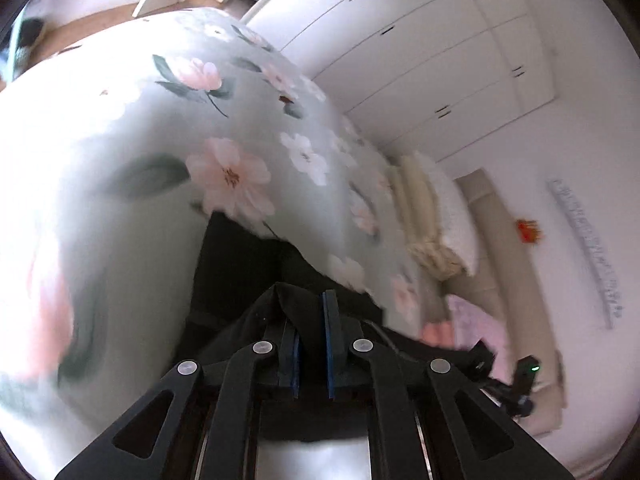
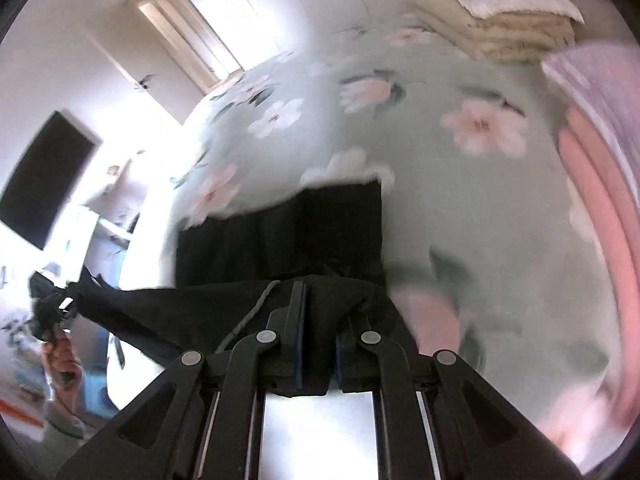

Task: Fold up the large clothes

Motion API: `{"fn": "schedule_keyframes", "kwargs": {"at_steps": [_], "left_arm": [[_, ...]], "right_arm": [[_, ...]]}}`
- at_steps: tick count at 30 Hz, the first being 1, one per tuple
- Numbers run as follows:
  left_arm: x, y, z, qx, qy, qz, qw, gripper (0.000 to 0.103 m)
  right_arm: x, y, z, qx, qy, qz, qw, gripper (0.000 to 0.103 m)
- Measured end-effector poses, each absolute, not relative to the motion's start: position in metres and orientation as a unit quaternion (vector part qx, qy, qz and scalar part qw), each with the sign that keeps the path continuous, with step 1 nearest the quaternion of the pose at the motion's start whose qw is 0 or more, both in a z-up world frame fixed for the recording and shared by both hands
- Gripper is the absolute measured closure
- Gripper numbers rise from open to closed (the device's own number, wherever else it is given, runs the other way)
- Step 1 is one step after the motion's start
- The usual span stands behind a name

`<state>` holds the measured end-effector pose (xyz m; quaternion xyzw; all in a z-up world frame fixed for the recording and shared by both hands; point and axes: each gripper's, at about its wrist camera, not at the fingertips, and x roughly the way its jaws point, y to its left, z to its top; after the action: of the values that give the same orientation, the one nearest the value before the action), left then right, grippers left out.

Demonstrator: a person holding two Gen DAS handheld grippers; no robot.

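While gripped at two points, large black fabric garment (image 1: 240,256) hangs lifted off floral pale-green bedspread (image 1: 168,128), far end trailing down onto it. Left gripper (image 1: 312,344) pinched nearly shut on a bunched edge of the cloth; right gripper (image 2: 318,340) likewise clamped tight on another edge, black cloth filling the gap between the blue-padded fingers (image 2: 301,320). From the right wrist view, cloth stretched leftward toward the other gripper, a hand (image 2: 60,356) visible below it. Judged an early or middle stage: lifted and held taut, no finished fold visible, lower part seemingly still doubled loosely on the bed. Left to do, probably: lay flat or bring edges together, smooth, fold again. Stacked cream folded blankets (image 2: 496,20) and pink folded bedding (image 2: 592,200) lying apart on the bed.
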<state>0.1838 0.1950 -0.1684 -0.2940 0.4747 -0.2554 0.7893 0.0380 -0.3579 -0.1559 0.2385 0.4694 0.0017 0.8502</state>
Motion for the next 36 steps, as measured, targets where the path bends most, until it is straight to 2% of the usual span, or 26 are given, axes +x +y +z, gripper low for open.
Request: {"fn": "schedule_keyframes", "kwargs": {"at_steps": [4, 8, 11, 17, 22, 24, 25, 26, 29, 32, 34, 36], "left_arm": [[0.265, 0.16, -0.25, -0.287, 0.538, -0.204, 0.766, 0.088], [0.291, 0.149, -0.333, -0.275, 0.594, -0.176, 0.735, 0.087], [0.295, 0.149, -0.355, -0.278, 0.596, -0.192, 0.729, 0.086], [0.31, 0.17, -0.343, -0.273, 0.621, -0.255, 0.689, 0.083], [0.315, 0.208, -0.296, -0.278, 0.613, -0.335, 0.66, 0.075], [0.32, 0.227, -0.283, -0.276, 0.601, -0.31, 0.683, 0.054], [0.323, 0.237, -0.277, -0.275, 0.591, -0.283, 0.703, 0.032], [0.325, 0.257, -0.269, -0.285, 0.569, -0.249, 0.73, 0.026], [0.323, 0.291, -0.259, -0.304, 0.541, -0.214, 0.754, 0.026], [0.313, 0.285, -0.255, -0.28, 0.55, -0.221, 0.755, 0.026], [0.307, 0.263, -0.253, -0.233, 0.567, -0.234, 0.754, 0.026], [0.3, 0.237, -0.254, -0.177, 0.579, -0.26, 0.752, 0.026]], "right_arm": [[0.126, -0.364, -0.214, 0.252, 0.502, -0.055, 0.826, 0.09], [0.174, -0.363, -0.292, 0.248, 0.557, -0.103, 0.786, 0.089], [0.187, -0.354, -0.337, 0.229, 0.582, -0.122, 0.77, 0.081], [0.196, -0.359, -0.348, 0.233, 0.592, -0.122, 0.761, 0.08], [0.17, -0.397, -0.316, 0.321, 0.556, -0.083, 0.762, 0.079], [0.162, -0.412, -0.307, 0.361, 0.541, -0.072, 0.757, 0.078], [0.161, -0.415, -0.305, 0.368, 0.543, -0.071, 0.751, 0.078], [0.161, -0.416, -0.306, 0.366, 0.55, -0.075, 0.747, 0.078], [0.162, -0.415, -0.309, 0.375, 0.553, -0.08, 0.74, 0.076], [0.17, -0.42, -0.299, 0.407, 0.541, -0.06, 0.733, 0.066], [0.169, -0.425, -0.283, 0.425, 0.531, -0.041, 0.732, 0.052], [0.166, -0.431, -0.268, 0.436, 0.521, -0.026, 0.733, 0.047]]}}
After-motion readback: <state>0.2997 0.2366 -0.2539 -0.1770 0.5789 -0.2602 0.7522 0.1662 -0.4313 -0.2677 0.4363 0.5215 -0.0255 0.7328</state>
